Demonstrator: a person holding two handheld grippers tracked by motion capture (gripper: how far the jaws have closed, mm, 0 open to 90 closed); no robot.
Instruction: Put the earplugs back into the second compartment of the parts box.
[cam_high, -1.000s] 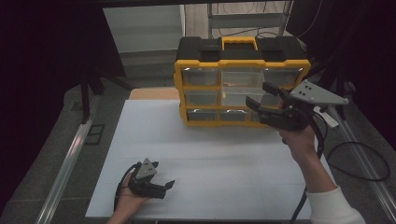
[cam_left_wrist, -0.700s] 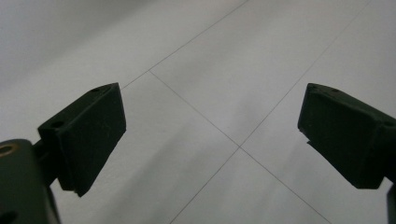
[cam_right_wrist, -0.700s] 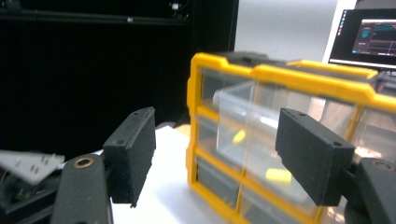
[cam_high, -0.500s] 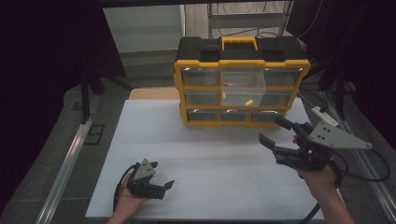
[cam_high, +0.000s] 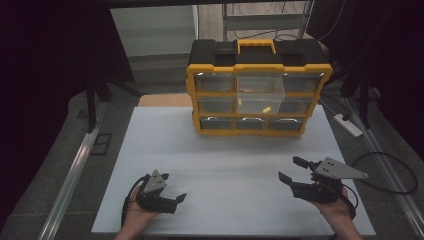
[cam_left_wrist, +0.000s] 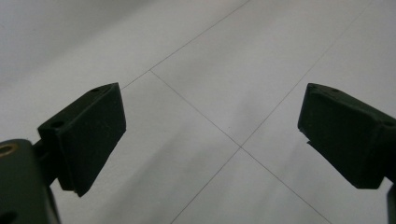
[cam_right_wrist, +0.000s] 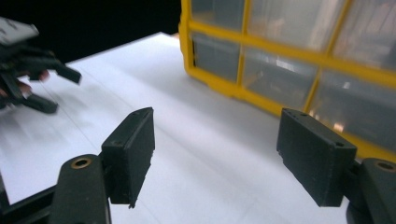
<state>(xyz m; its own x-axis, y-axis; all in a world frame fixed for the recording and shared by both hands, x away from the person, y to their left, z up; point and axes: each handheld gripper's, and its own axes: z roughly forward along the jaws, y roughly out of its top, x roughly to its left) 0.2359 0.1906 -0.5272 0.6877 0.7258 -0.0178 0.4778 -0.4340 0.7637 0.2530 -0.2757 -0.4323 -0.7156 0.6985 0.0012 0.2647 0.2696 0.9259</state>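
Both claws, left (cam_high: 172, 200) and right (cam_high: 295, 170), are held released, empty, above the desk (cam_high: 240, 165); the drawer box (cam_high: 259, 87) should be approached squarely.

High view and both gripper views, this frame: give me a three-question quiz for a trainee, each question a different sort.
1. True or false: the right claw is shut on a drawer of the yellow organizer.
2. Multiple choice: where does the small yellow item lie? A) on the white table B) inside the organizer's pulled-out middle drawer C) in the left claw
3. Fill in: both claws are ____ and hold nothing.

Key: 1 false, it is open over the table, apart from the organizer; 2 B; 3 open.
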